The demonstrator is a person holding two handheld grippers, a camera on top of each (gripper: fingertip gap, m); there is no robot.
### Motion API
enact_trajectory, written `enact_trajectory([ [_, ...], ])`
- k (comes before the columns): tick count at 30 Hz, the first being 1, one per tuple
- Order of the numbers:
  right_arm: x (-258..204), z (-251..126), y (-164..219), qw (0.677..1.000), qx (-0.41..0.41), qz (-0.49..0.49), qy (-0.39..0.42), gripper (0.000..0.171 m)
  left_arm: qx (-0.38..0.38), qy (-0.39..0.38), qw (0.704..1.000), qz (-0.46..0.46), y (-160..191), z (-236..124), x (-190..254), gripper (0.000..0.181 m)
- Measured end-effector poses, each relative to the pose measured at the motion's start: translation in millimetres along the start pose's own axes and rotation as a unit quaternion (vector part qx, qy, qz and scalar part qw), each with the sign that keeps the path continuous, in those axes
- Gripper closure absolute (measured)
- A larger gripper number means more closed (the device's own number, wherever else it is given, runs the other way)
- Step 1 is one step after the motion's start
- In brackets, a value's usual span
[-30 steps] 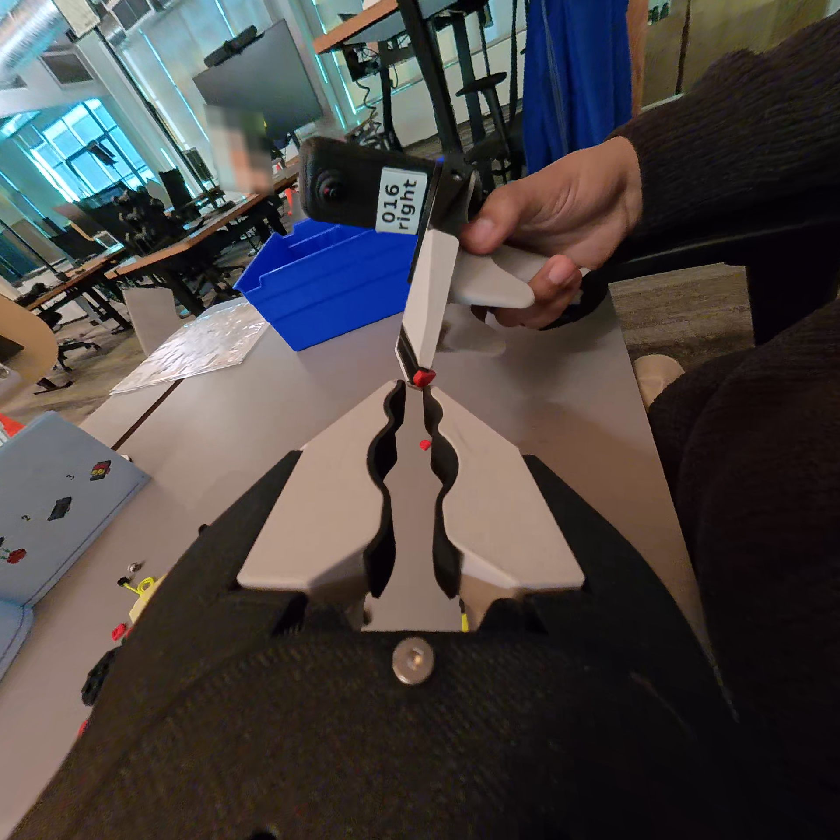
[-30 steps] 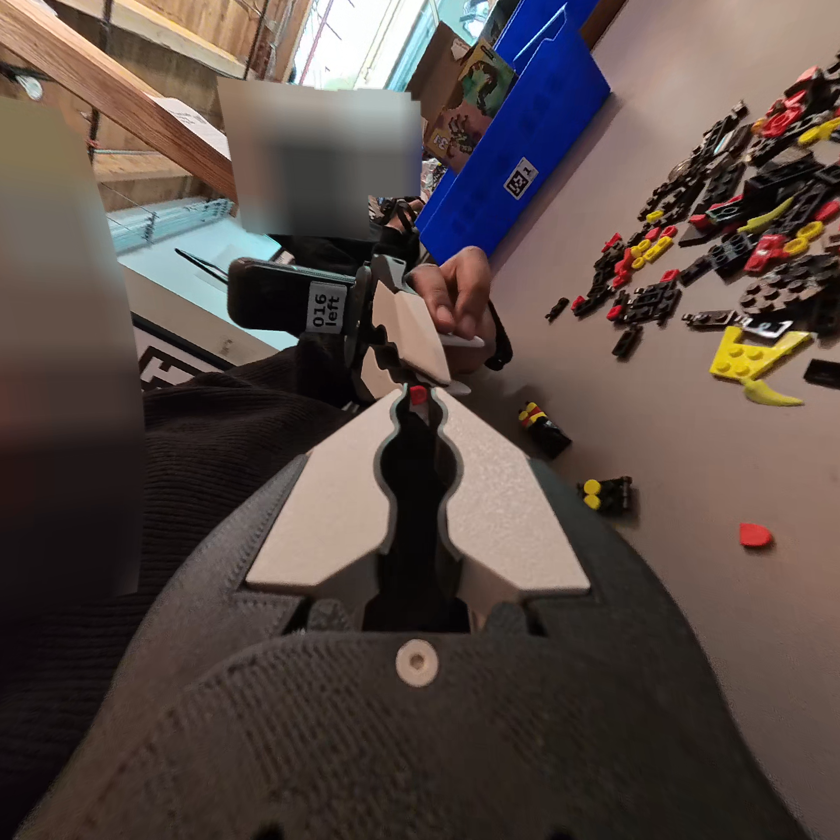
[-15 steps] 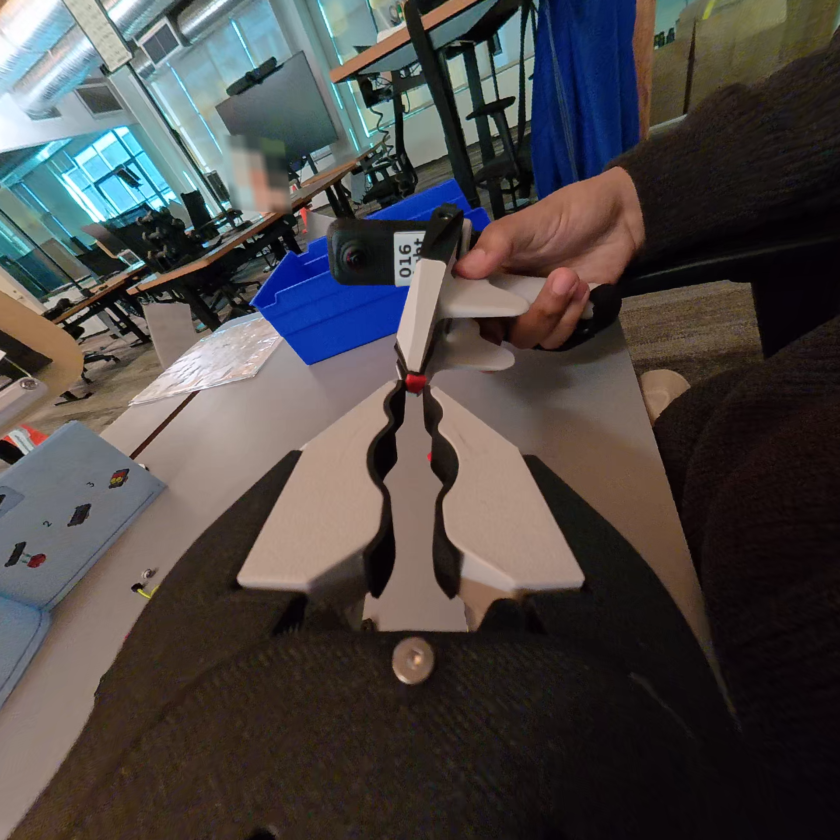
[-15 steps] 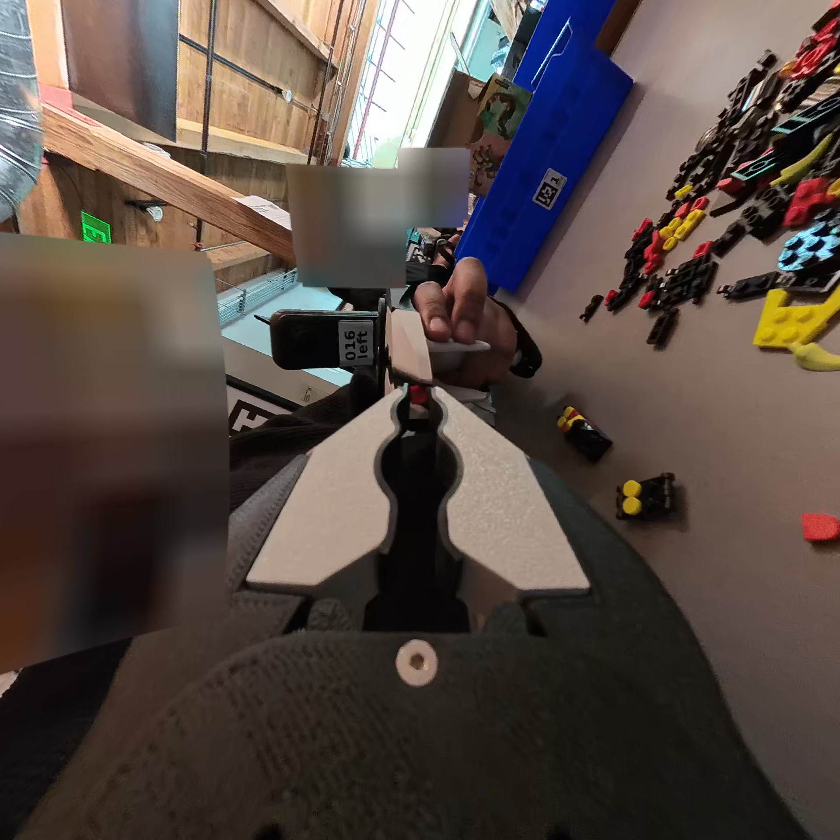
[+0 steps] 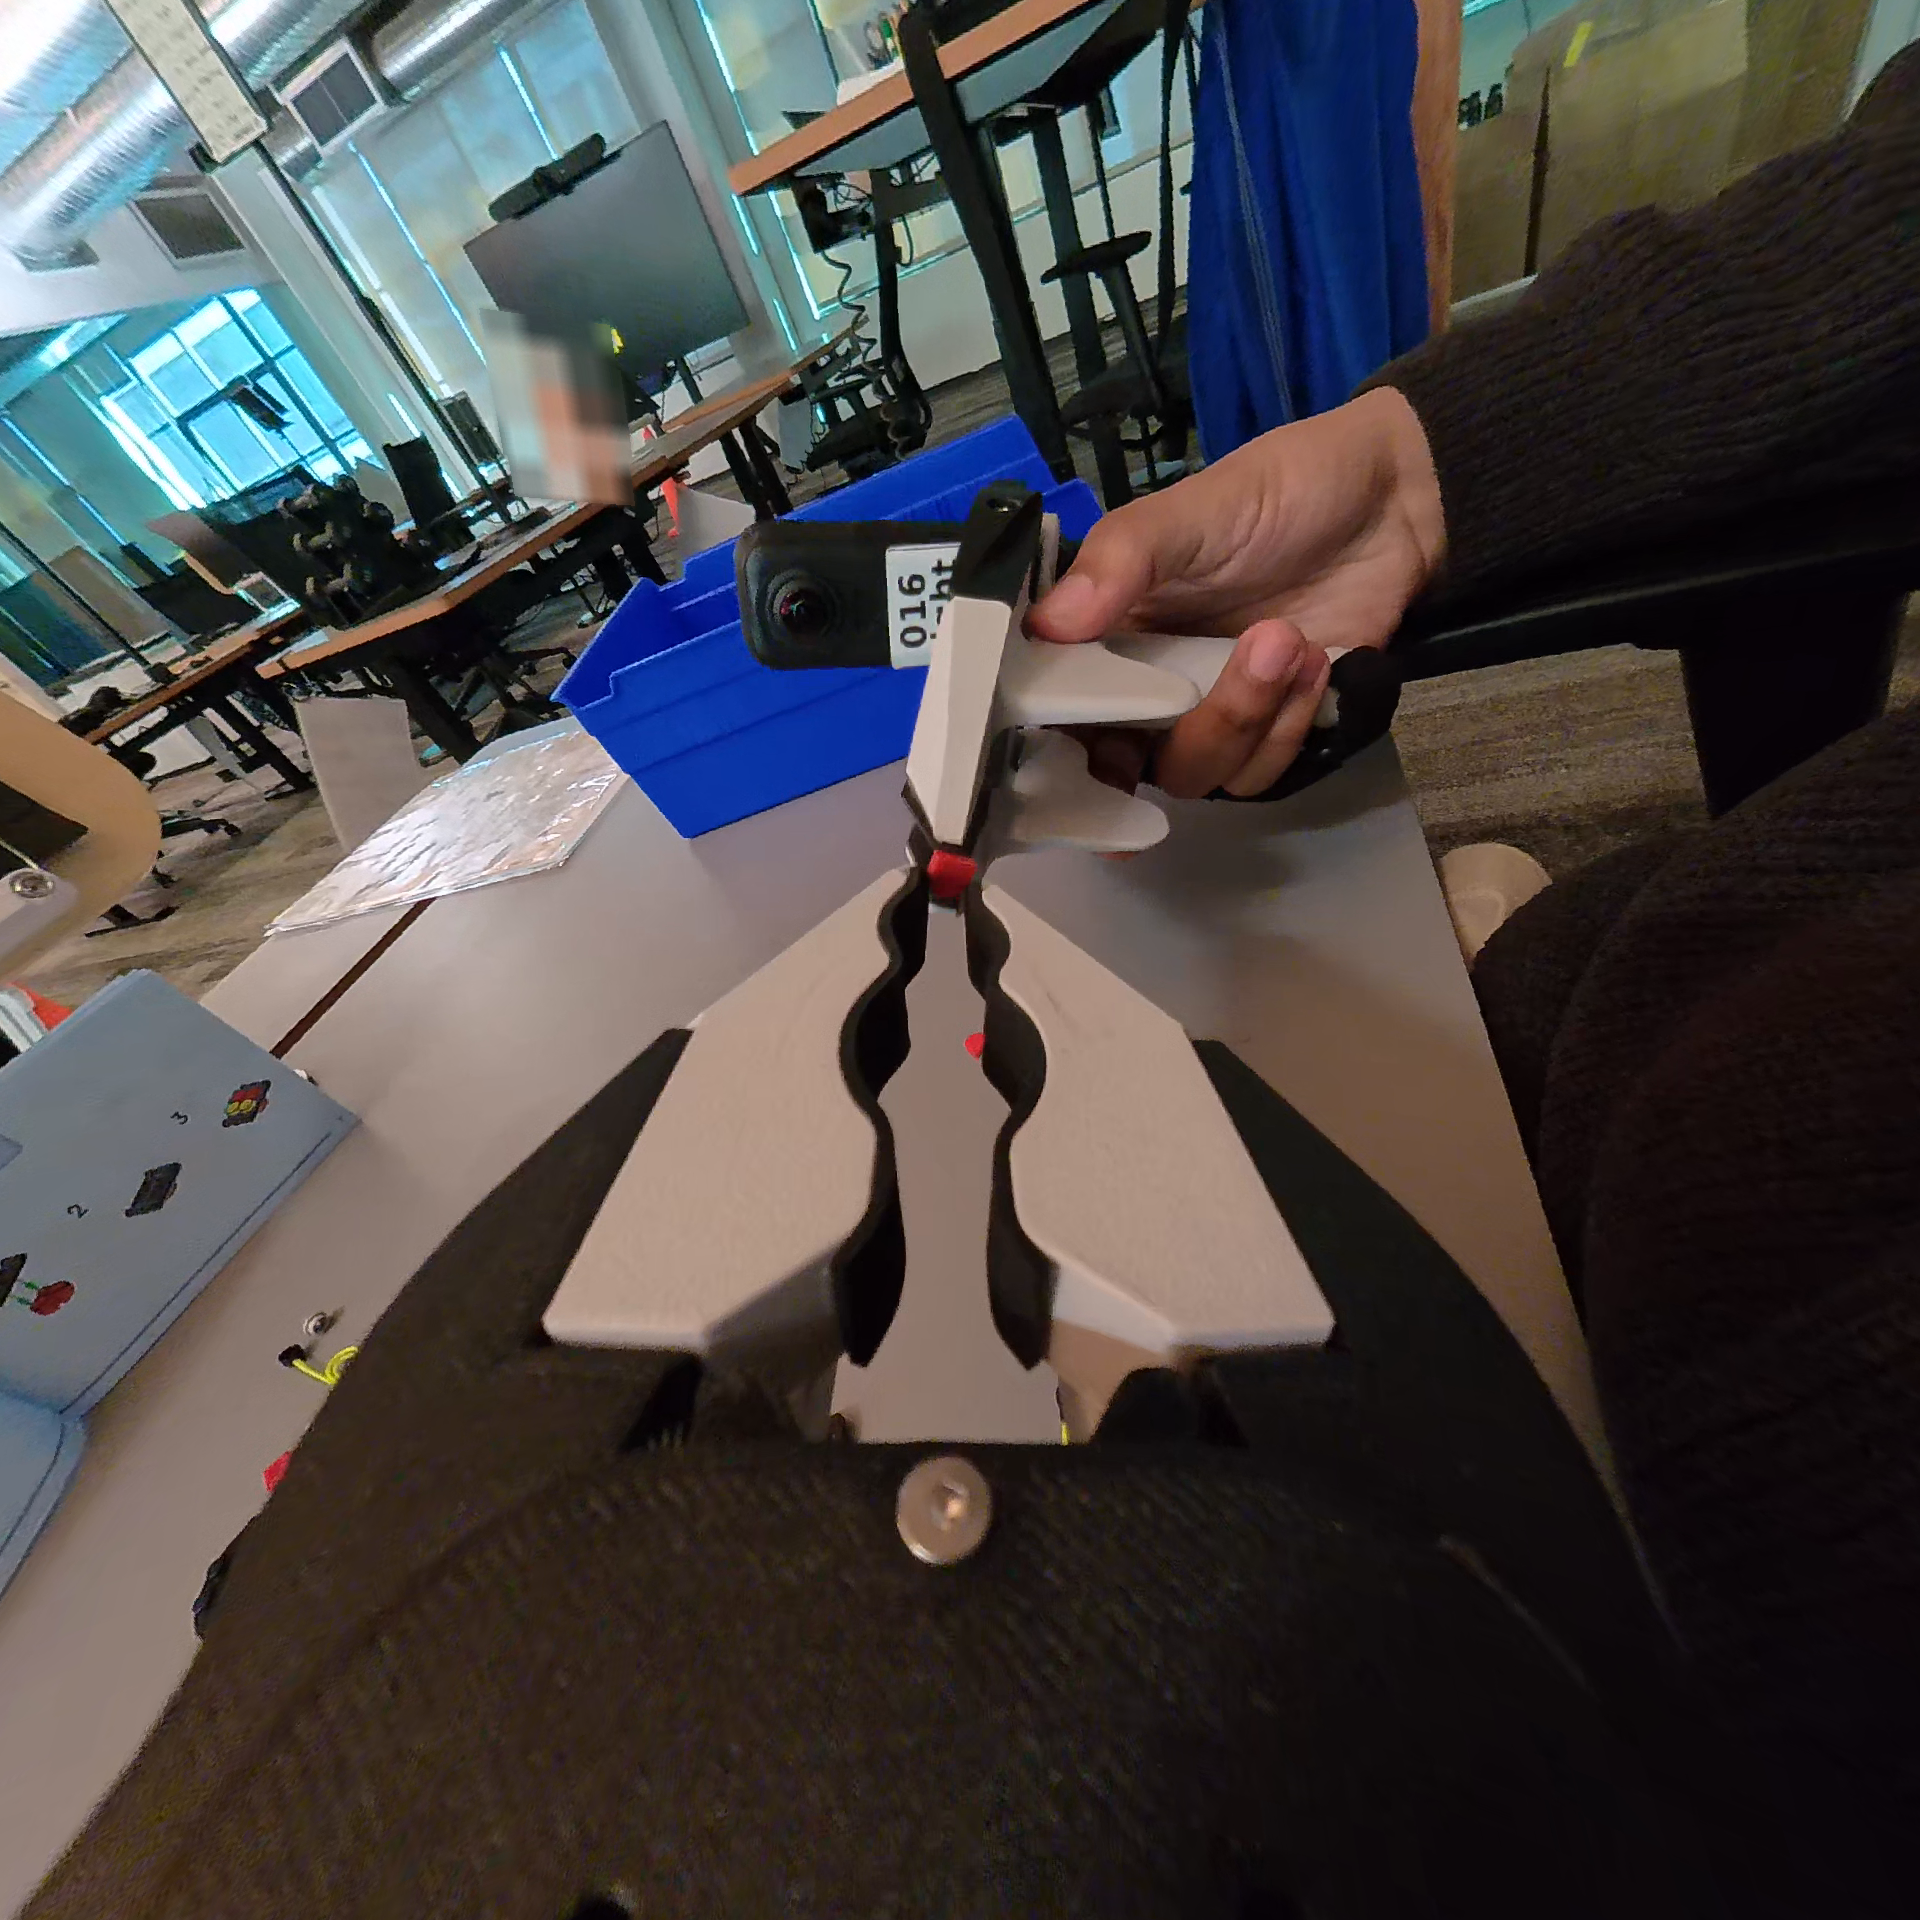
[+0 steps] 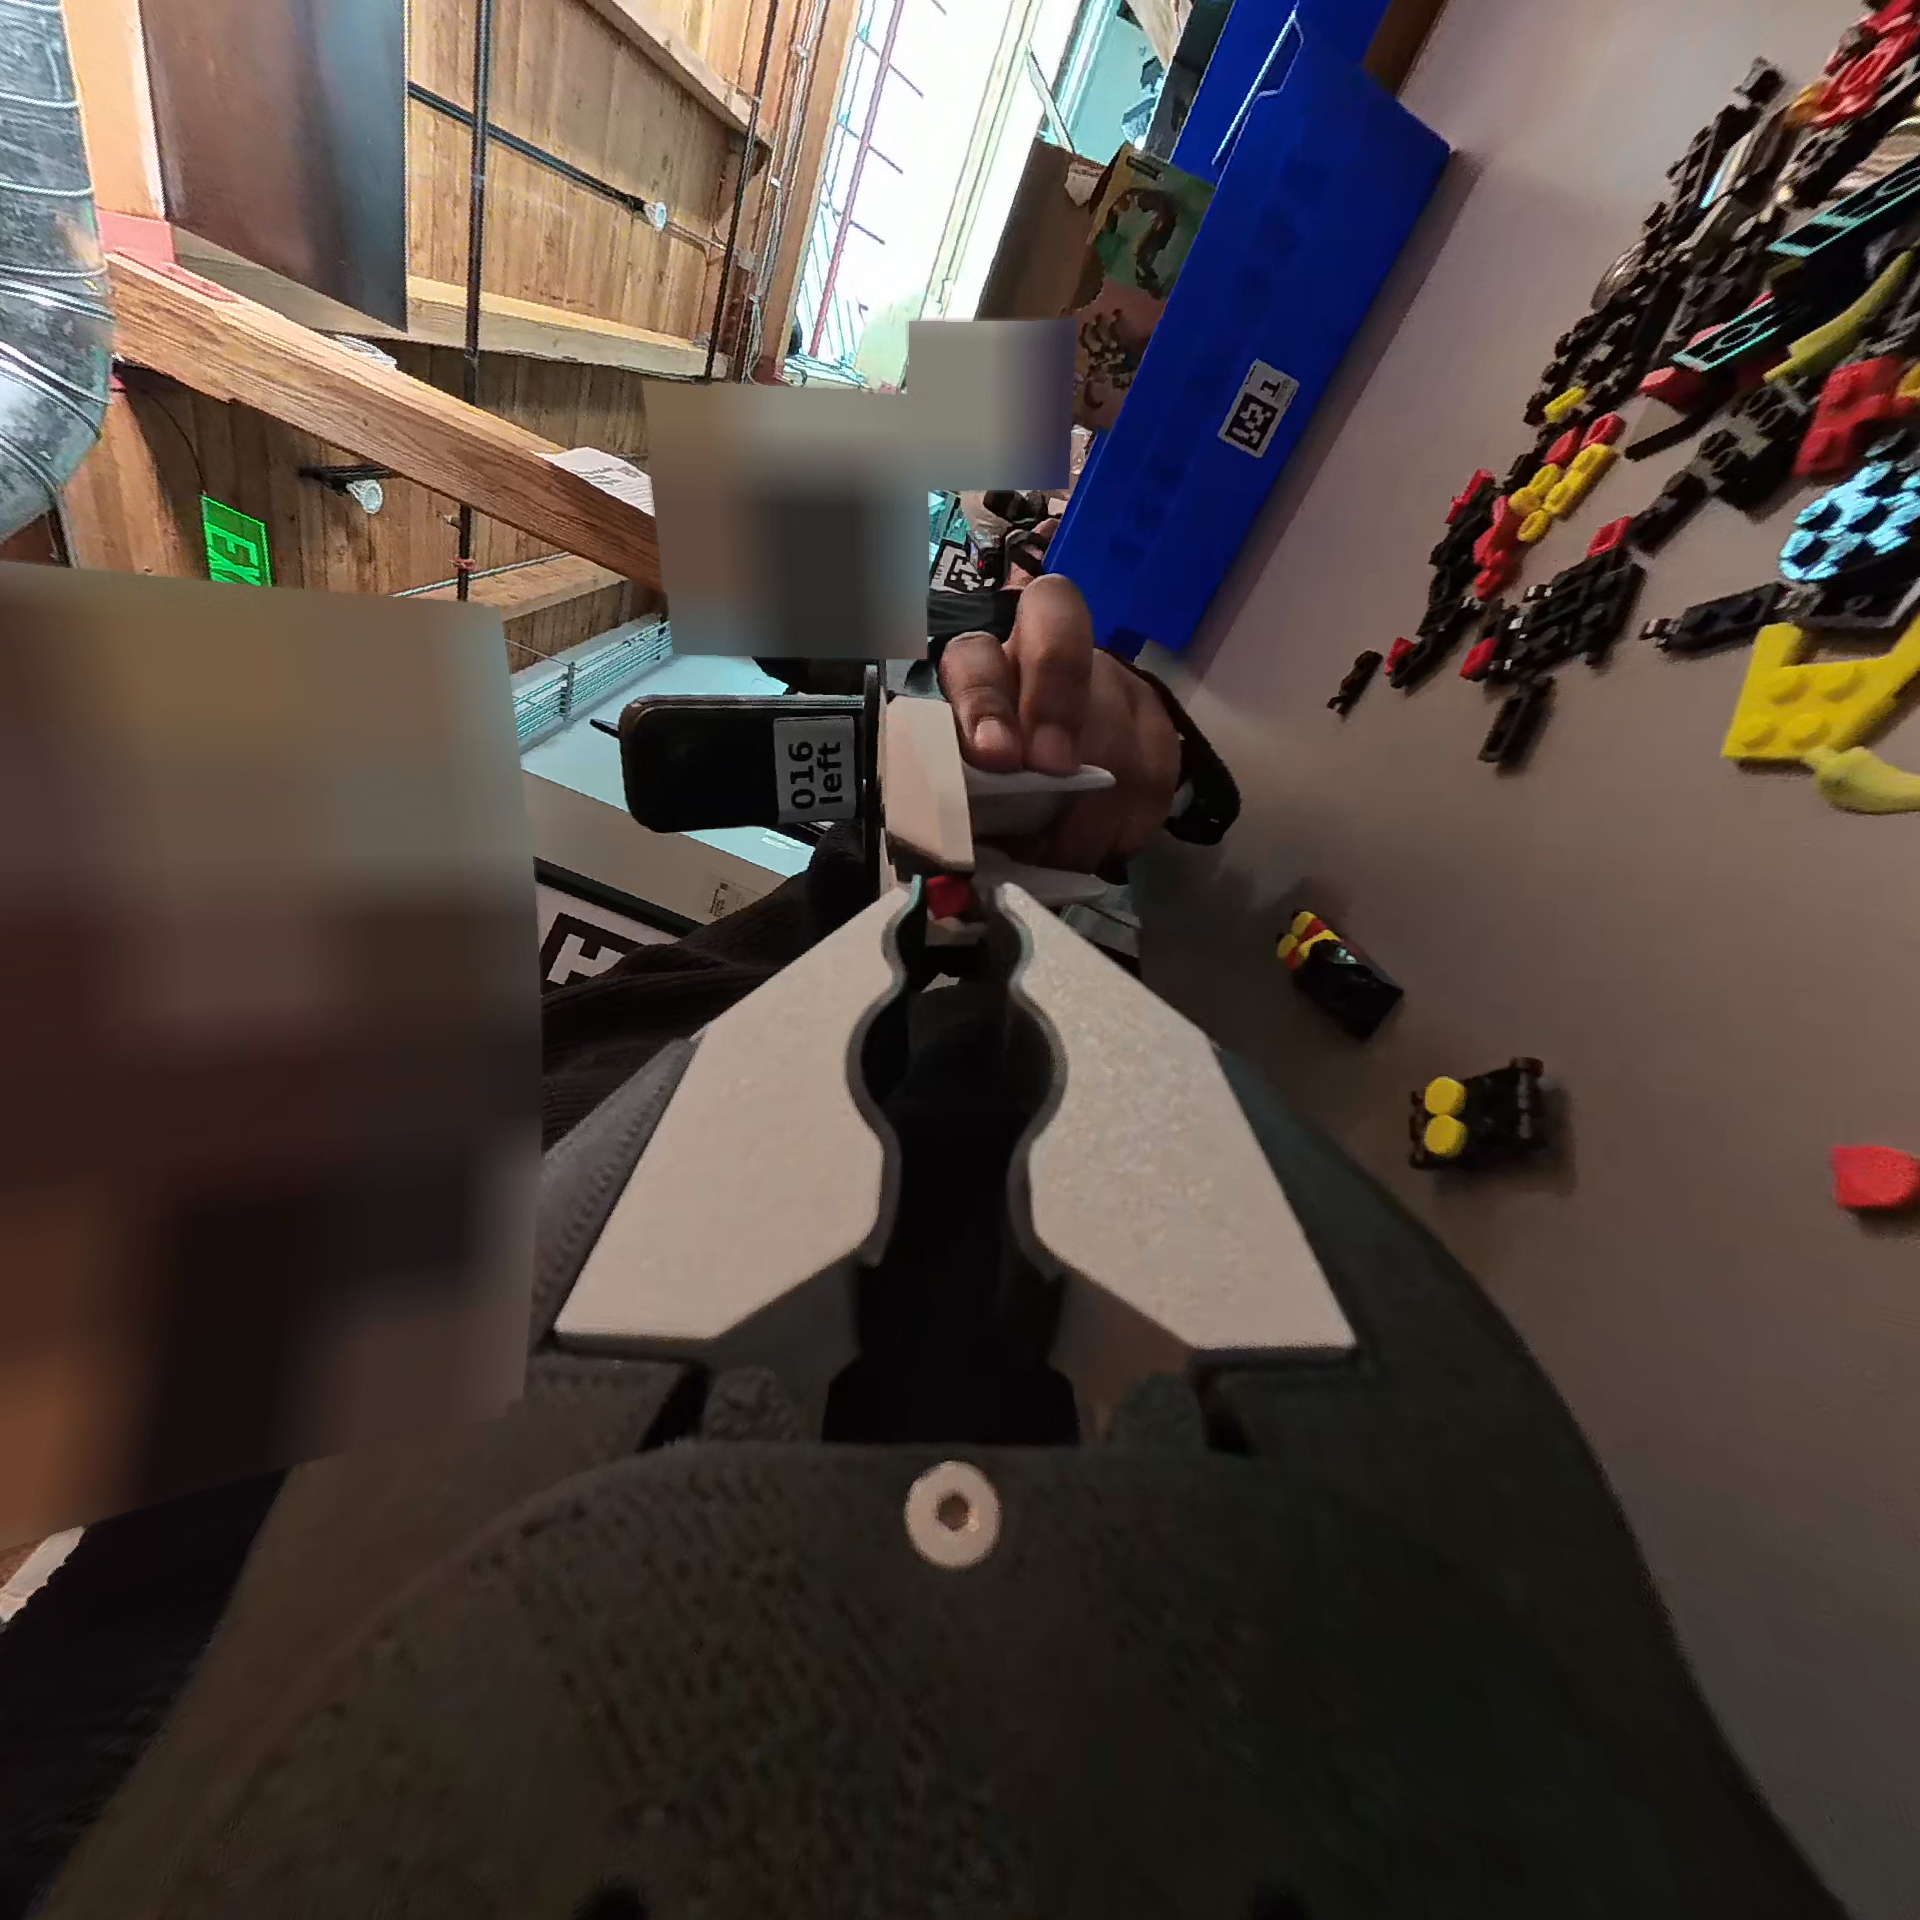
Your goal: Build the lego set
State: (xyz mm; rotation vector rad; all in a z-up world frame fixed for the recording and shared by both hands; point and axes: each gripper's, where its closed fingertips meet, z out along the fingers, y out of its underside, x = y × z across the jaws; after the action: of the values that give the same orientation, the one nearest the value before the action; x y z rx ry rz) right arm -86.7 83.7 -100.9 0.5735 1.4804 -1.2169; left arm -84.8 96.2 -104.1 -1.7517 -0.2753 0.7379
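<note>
A blue bin (image 5: 727, 707) stands on the grey table (image 5: 582, 966), with a clear plastic sheet (image 5: 468, 821) lying just beside it. Behind are desks (image 5: 436, 613), a dark monitor (image 5: 613, 249) and office chairs. A wooden wall (image 6: 582, 197) carries a green sign (image 6: 234, 540).

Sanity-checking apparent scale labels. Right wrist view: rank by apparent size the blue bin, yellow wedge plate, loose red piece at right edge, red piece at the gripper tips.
1. blue bin
2. yellow wedge plate
3. loose red piece
4. red piece at the tips of the right gripper

The bin is farther off, so its lead is understated. The loose red piece runs off the frame edge.
</note>
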Motion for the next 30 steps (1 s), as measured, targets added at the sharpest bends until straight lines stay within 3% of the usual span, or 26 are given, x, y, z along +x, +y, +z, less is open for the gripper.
enact_trajectory([
  [1, 1, 0, 0, 1.000, 0.000, -0.001, 0.003, 0.160, -0.001, 0.001, 1.000, -0.001, 0, 0, 0, 0.178],
  [9, 22, -8, -1, 0.996, -0.007, -0.032, 0.084, 0.157, -0.051, -0.006, 0.999, -0.014, 18, 3, -6, 0.178],
  [14, 36, -18, -5, 0.984, -0.015, -0.084, 0.156, 0.157, -0.219, 0.025, 0.973, -0.068, 77, 3, -2, 0.177],
  [17, 38, -17, -4, 0.980, -0.023, -0.101, 0.171, 0.156, -0.279, 0.037, 0.956, -0.084, 101, -1, 2, 0.177],
  [30, 43, -14, 2, 0.976, -0.041, -0.111, 0.182, 0.155, -0.336, 0.042, 0.936, -0.091, 120, -7, 5, 0.176],
])
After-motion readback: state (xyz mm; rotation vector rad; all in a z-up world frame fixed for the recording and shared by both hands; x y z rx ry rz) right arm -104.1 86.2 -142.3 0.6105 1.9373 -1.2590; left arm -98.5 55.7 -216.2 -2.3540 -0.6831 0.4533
